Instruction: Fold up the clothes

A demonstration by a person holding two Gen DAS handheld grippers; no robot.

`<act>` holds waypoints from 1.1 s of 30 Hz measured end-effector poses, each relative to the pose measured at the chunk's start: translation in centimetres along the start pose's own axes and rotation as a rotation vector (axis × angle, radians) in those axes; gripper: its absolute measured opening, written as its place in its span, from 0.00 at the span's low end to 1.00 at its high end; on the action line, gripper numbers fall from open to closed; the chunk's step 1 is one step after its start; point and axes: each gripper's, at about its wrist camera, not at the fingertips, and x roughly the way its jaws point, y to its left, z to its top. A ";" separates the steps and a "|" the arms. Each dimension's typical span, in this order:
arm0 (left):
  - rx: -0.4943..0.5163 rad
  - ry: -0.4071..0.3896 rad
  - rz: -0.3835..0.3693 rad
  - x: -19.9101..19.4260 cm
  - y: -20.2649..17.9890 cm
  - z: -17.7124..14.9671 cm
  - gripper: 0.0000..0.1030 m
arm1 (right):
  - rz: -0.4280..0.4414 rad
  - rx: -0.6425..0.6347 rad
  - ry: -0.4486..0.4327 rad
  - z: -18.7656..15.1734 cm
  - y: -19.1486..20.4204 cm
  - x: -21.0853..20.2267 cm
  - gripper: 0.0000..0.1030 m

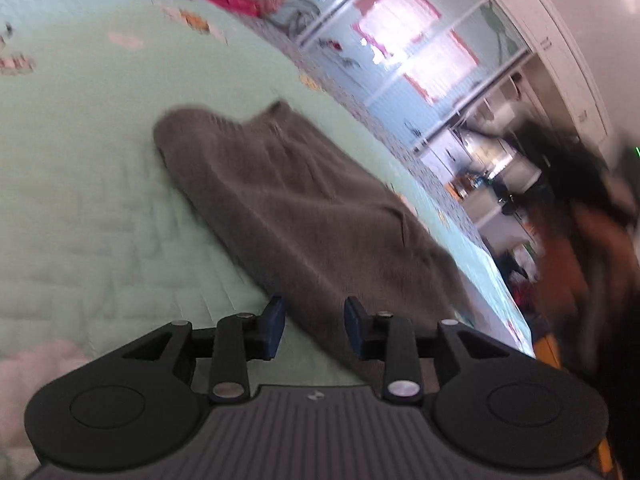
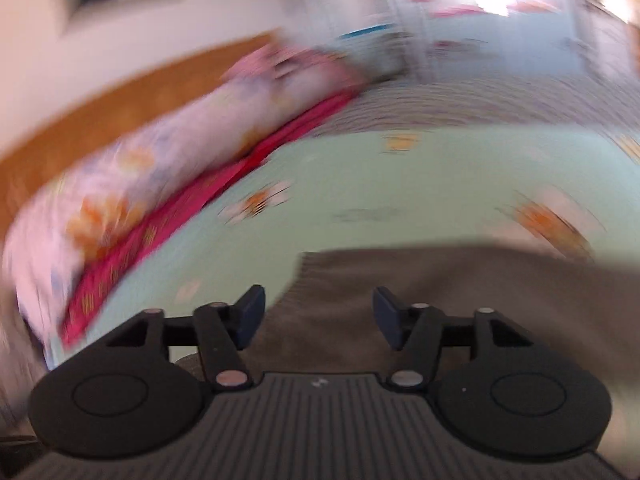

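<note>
A grey-brown knitted garment (image 1: 304, 208) lies flat on a pale green quilted bedspread (image 1: 80, 200). My left gripper (image 1: 315, 328) is open and empty, just above the garment's near edge. In the right wrist view the same garment (image 2: 460, 280) fills the lower right of the blurred frame. My right gripper (image 2: 319, 316) is open and empty, with its fingers over the garment's left edge and nothing between them.
A pink and floral pillow or folded blanket (image 2: 132, 184) lies along the bed's head next to a wooden headboard (image 2: 120, 96). Glass-fronted shelving (image 1: 420, 60) stands past the bed's far side. A person's dark and orange clothing (image 1: 580, 248) is at the right.
</note>
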 end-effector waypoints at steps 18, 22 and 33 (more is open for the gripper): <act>-0.073 0.093 -0.111 1.1 1.7 1.5 0.35 | 0.151 -0.932 0.730 4.0 3.3 24.9 0.24; -0.107 0.096 -0.120 0.8 2.3 1.6 0.35 | 0.194 -0.852 0.779 5.8 3.3 25.5 0.11; -0.090 0.070 -0.108 1.1 2.2 1.4 0.35 | -0.032 -0.868 0.471 5.9 3.8 22.9 0.39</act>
